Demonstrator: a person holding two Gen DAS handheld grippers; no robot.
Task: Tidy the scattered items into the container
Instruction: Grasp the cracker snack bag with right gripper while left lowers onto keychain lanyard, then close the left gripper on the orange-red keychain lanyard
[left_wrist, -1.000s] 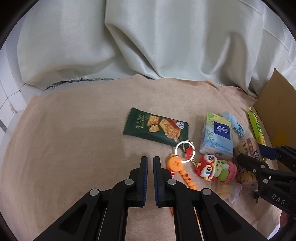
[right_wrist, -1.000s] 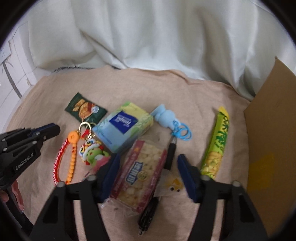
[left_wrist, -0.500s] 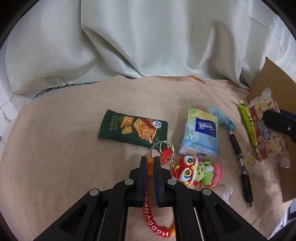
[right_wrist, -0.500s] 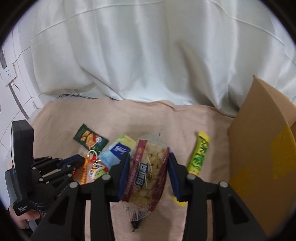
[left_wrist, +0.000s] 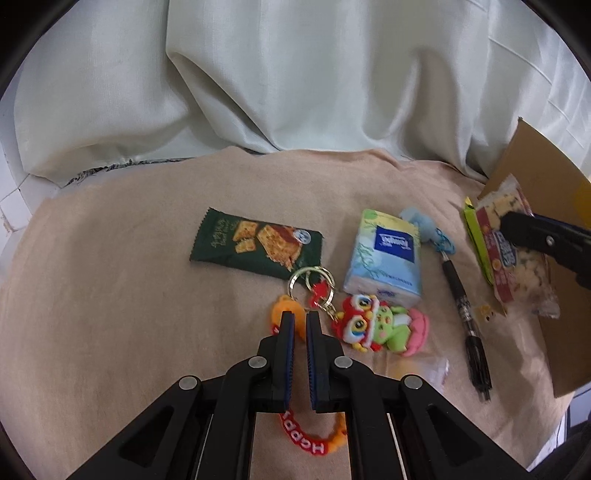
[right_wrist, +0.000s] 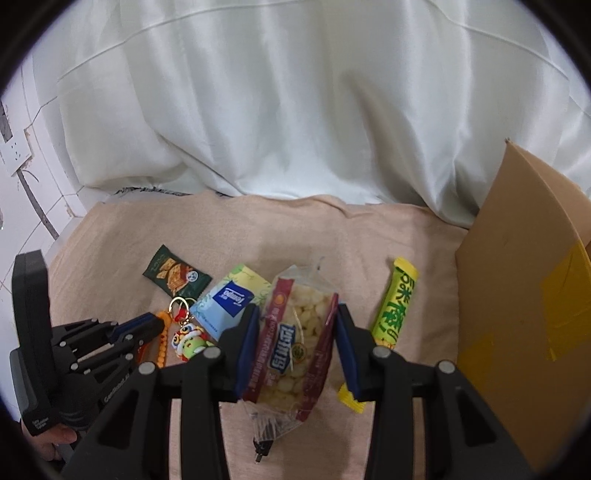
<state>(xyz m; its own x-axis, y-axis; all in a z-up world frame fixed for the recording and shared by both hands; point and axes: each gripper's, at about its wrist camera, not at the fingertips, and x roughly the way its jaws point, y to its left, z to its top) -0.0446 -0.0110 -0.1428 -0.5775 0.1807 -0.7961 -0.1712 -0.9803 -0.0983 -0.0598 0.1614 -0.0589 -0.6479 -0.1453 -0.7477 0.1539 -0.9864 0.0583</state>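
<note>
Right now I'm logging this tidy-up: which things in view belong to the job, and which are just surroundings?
Job:
snack bag, gripped by right gripper
keychain, its strap in left gripper
cracker pack
tissues
pen
green stick pack
blue charm
box

Surroundings:
curtain
cloth
wall socket

Counted on the beige cloth, by kind:
Three snack packs: green cracker pack (left_wrist: 258, 245), puffed-snack bag (right_wrist: 295, 336), yellow-green bar (right_wrist: 397, 306). One tissue pack (left_wrist: 386, 254), two keychains (left_wrist: 376, 321) (left_wrist: 424, 227), one pen (left_wrist: 463, 306), one cardboard box (right_wrist: 524, 295).
</note>
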